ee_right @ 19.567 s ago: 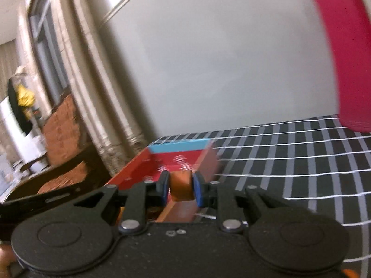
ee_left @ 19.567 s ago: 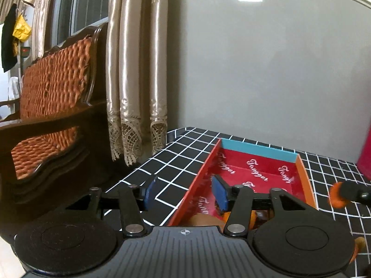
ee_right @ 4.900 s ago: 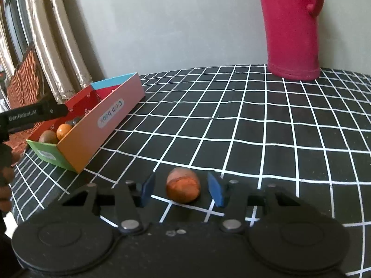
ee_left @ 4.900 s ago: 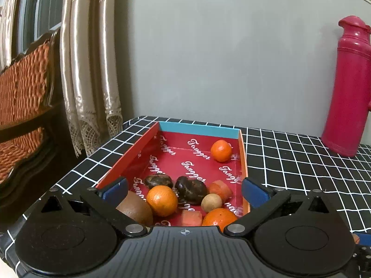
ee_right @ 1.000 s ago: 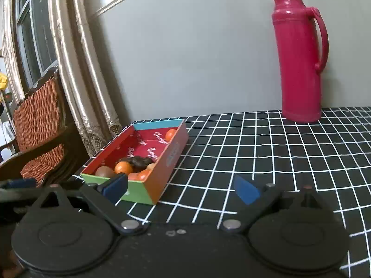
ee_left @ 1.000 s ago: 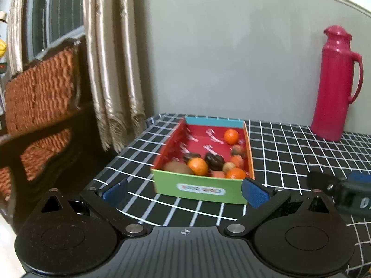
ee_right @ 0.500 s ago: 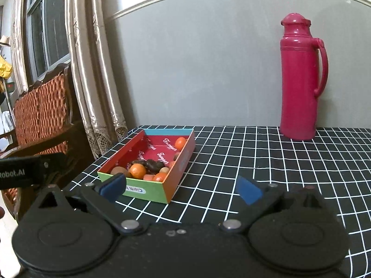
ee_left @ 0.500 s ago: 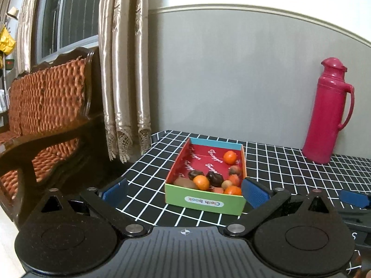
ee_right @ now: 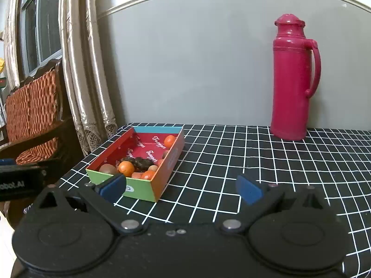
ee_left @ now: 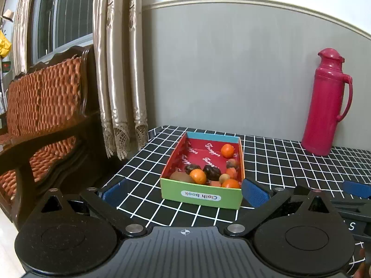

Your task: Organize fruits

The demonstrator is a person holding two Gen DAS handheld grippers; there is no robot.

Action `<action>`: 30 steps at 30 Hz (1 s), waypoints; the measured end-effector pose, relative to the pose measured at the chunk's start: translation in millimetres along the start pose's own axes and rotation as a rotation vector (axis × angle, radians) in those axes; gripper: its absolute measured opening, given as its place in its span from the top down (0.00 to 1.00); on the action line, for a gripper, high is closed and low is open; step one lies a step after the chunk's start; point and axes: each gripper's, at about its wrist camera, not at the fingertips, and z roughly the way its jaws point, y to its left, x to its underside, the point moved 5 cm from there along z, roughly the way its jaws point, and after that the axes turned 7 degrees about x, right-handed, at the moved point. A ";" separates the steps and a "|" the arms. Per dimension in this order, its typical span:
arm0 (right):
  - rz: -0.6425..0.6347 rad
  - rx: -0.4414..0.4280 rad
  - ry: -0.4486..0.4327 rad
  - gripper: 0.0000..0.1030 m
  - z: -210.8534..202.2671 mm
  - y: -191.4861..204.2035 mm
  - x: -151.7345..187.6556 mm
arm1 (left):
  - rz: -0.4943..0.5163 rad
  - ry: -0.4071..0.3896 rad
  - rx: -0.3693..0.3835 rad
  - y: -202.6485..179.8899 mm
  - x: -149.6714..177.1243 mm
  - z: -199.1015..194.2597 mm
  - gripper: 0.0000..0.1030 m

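Both grippers hang back from the table with their jaws spread wide and nothing between them. The left gripper (ee_left: 184, 193) frames the near green end of the box (ee_left: 201, 197), which sits just beyond its blue pads (ee_left: 254, 193). The right gripper (ee_right: 180, 187) is off to the box's right, its left pad overlapping the box's near corner in its own view.

The box lies near the table's left edge, its long side running toward the wall. All the fruits are inside it: a kiwi (ee_left: 180, 177) in the near left corner, an orange (ee_left: 197, 176) beside it, dark fruits (ee_left: 211, 172) in the middle, another orange (ee_left: 230, 183) at the near right, and a third orange (ee_left: 227, 150) toward the far end.

The checked tablecloth (ee_right: 255, 162) around the box is bare. A red flask (ee_right: 293, 81) stands upright at the table's far edge against the wall, well apart from the box. Curtains (ee_left: 120, 69) and a wooden bench (ee_left: 44, 106) stand off the table's left side.
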 end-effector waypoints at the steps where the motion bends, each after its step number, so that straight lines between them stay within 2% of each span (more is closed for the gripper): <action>1: -0.003 0.004 0.001 0.02 0.4 0.8 0.1 | -0.002 0.001 0.002 1.2 0.3 0.3 0.00; 30: 0.003 -0.016 0.018 0.01 5.5 -1.9 1.2 | -0.006 -0.001 -0.002 3.9 2.3 3.2 0.00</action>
